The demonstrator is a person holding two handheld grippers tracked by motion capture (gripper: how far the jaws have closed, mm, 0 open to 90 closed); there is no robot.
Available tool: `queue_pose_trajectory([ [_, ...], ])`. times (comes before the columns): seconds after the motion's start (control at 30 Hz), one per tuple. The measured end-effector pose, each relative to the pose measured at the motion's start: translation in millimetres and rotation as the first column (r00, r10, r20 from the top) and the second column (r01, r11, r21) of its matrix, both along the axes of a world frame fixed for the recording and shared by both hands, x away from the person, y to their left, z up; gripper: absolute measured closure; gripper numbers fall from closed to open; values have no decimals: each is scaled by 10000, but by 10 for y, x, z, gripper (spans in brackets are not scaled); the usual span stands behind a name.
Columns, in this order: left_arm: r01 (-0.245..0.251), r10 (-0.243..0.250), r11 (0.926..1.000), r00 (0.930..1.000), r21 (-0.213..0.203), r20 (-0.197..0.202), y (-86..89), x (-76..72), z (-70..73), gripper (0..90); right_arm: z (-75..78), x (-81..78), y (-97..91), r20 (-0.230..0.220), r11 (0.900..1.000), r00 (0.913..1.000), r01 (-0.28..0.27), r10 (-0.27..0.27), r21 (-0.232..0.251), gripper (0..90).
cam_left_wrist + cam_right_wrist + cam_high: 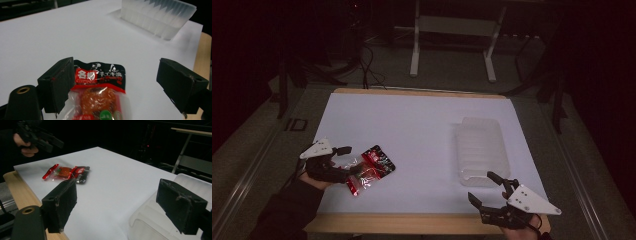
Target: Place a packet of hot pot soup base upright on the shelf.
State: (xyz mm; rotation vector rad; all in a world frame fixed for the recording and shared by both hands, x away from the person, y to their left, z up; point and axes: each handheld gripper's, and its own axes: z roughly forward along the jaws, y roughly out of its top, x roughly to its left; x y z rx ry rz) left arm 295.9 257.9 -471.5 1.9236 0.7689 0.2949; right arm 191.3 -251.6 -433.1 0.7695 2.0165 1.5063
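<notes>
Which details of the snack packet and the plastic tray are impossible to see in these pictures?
- Snack packet: left gripper view, lower part cut off by the bottom edge.
- Packet print: high view, too small to read.
- Plastic tray: right gripper view, near part cut by the edge and behind a jaw.
- Tray contents: translucent walls, unclear.

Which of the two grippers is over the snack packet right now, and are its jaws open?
The left gripper: its open jaws straddle the red-and-black snack packet. The right gripper, also open, sits by the clear plastic tray.

Snack packet [98,97] cut off below
</notes>
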Motion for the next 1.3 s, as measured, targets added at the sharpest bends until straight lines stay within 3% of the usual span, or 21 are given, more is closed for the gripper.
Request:
queue_pose_trajectory([
  [0.4, 156, -99, 9953, 9982, 954, -596, -175, 438, -114, 219, -12, -2, 19, -15, 9998, 9999, -121, 121, -148, 188],
  [0.5, 38, 59, 9893, 9978, 1458, -662, -238, 579, -174, 219, -14, -1, 16, -53, 9998, 9999, -138, 137, -128, 189],
  [0.63, 107, 54, 9852, 9956, 1711, -931, -279, 704, -256, 236, -17, -2, 16, -66, 9997, 9998, -209, 208, -154, 203],
  [0.8, 350, -100, 9765, 9930, 2126, -1175, -305, 831, -339, 296, -21, -2, 21, -116, 9996, 9996, -247, 246, -160, 207],
  [0.87, 414, -110, 9668, 9926, 2522, -1208, -320, 883, -382, 305, -23, 0, 20, -146, 9996, 9996, -257, 255, -150, 208],
  [0.97, 576, -202, 9605, 9902, 2722, -1380, -324, 940, -432, 317, -26, 2, 20, -169, 9995, 9995, -267, 265, -161, 211],
  [1.2, 1049, -503, 9450, 9825, 3097, -1795, -357, 975, -543, 405, -26, 3, 15, -193, 9995, 9995, -252, 249, -181, 216],
  [1.3, 1107, -537, 9354, 9832, 3359, -1745, -383, 962, -554, 429, -25, 1, 17, -178, 9995, 9995, -264, 261, -197, 219],
])
